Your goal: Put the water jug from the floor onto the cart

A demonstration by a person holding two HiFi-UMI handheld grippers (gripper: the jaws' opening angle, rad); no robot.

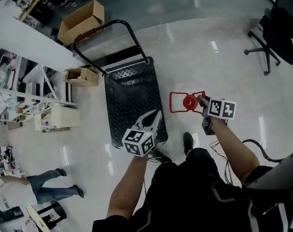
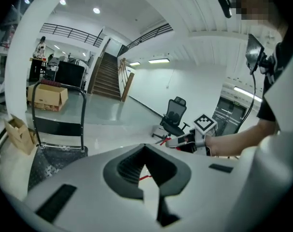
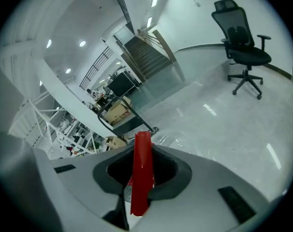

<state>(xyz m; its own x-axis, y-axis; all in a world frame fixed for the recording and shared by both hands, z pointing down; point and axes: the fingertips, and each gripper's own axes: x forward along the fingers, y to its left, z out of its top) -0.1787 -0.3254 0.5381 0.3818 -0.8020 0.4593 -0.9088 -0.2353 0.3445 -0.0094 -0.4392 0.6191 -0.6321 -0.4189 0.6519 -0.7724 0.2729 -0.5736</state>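
The person is holding a tool in each hand. The right gripper is pinching the flat red handle of the see-through water jug w/ the red cap. The red strip is sitting right between the two jaws & they are pressing on it from both sides. The jug is hanging from that gripper just to the right of the black flat cart w/ the black push bar. It is not on the cart.

The left gripper is hovering over the near right corner of the cart. Its jaws are pressed together w/ nothing between them.

The shiny white floor is showing all round. A black office chair on wheels is standing far off on the right, well apart from the jug. An open brown cardboard box is lying past the cart's push bar. A 2nd person's legs in jeans are showing at the bottom left.
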